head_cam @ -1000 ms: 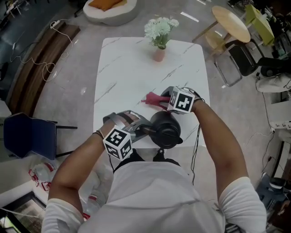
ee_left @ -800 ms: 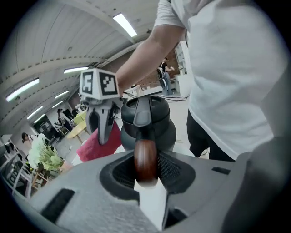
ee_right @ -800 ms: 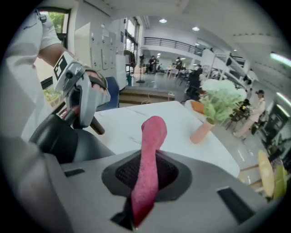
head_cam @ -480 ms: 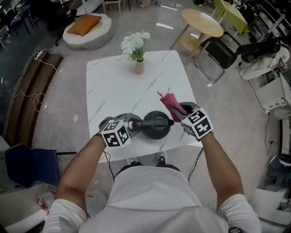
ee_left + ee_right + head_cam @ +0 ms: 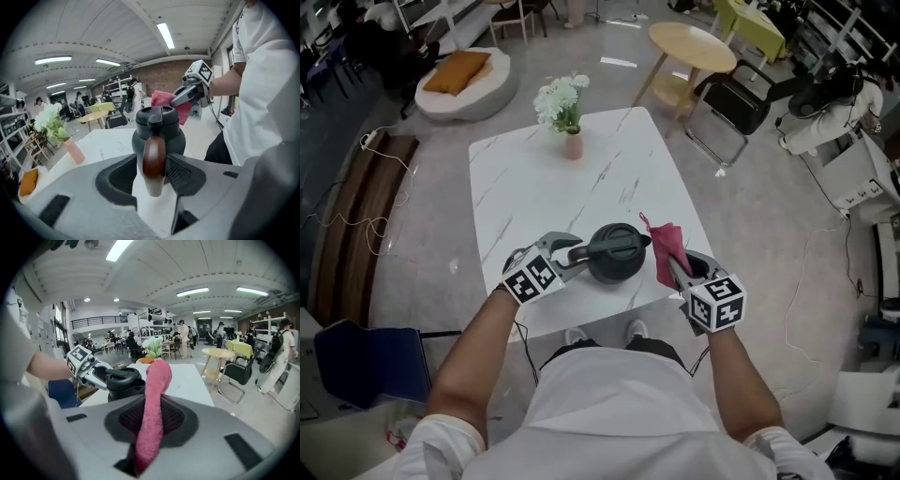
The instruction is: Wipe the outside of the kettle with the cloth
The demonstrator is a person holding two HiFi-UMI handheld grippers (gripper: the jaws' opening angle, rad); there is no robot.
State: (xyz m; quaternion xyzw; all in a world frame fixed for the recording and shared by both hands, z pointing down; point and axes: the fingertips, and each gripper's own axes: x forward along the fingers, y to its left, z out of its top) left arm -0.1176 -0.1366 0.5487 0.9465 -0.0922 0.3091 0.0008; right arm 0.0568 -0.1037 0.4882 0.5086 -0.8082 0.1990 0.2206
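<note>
Right gripper (image 5: 677, 274) has carried the cloth (image 5: 664, 246) round to the kettle's (image 5: 614, 255) right.

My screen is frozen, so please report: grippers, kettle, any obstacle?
Left gripper jaws opening, kettle handle between them. Right gripper shut on cloth, beside kettle. Kettle upright on table. Nothing between cloth and kettle.

Tabletop (image 5: 534, 187): a wide bare stretch runs across the middle and left of frame, and you can pass freely there. Far edge, upper centre: flower vase (image 5: 572, 145), well apart from the kettle (image 5: 614, 258). Kettle sits lower centre, close to the near edge. Its left side is taken by your left tool (image 5: 572, 254), jaws opening, handle (image 5: 153, 161) between them. Right side: your right tool (image 5: 679, 270) clamps the cloth (image 5: 664, 246) just beside the kettle, narrow gap only. Upper right, off the tabletop: round table (image 5: 692, 42) and chair (image 5: 729, 105), well clear.
</note>
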